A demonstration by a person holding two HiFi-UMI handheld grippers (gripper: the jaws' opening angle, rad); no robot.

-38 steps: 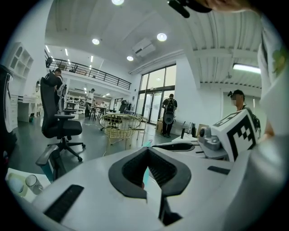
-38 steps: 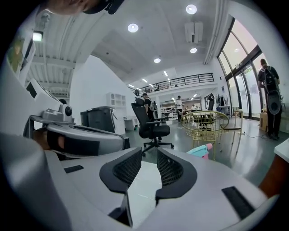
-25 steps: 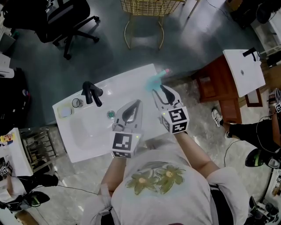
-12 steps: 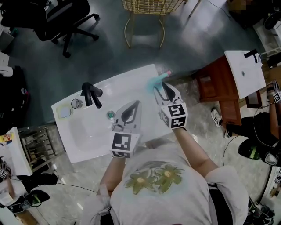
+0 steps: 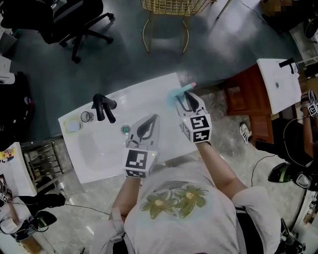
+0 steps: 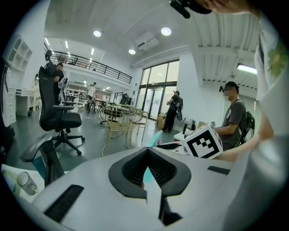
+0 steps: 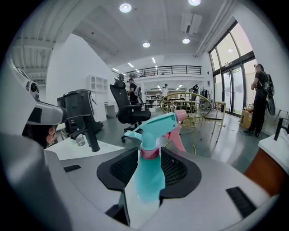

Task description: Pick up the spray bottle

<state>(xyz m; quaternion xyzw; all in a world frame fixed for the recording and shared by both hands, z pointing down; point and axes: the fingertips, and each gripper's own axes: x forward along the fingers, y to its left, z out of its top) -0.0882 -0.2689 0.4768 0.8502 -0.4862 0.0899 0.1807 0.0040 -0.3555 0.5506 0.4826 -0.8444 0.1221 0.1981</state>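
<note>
A teal spray bottle [image 5: 177, 94] with a pink nozzle stands upright at the far right corner of the white washbasin top [image 5: 144, 92]. My right gripper [image 5: 187, 98] reaches it from the near side. In the right gripper view the spray bottle [image 7: 149, 176] stands between the wide-apart jaws of the right gripper [image 7: 149, 159], with a gap on each side. My left gripper [image 5: 155, 118] hovers over the basin's near right part, its jaws together and holding nothing. In the left gripper view the spray bottle [image 6: 156, 137] shows beyond the left gripper [image 6: 146, 152].
A black faucet [image 5: 103, 106], a small cup [image 5: 87, 116] and a soap dish [image 5: 73, 126] sit at the basin's left, with a drain [image 5: 125, 129] in the bowl. A wooden cabinet [image 5: 248, 99] stands right of the basin. A wicker chair [image 5: 166, 15] and an office chair [image 5: 74, 20] lie beyond.
My right gripper has slid forward so that the spray bottle now stands between its jaws, which spread a little wider. The left gripper has stayed put.
</note>
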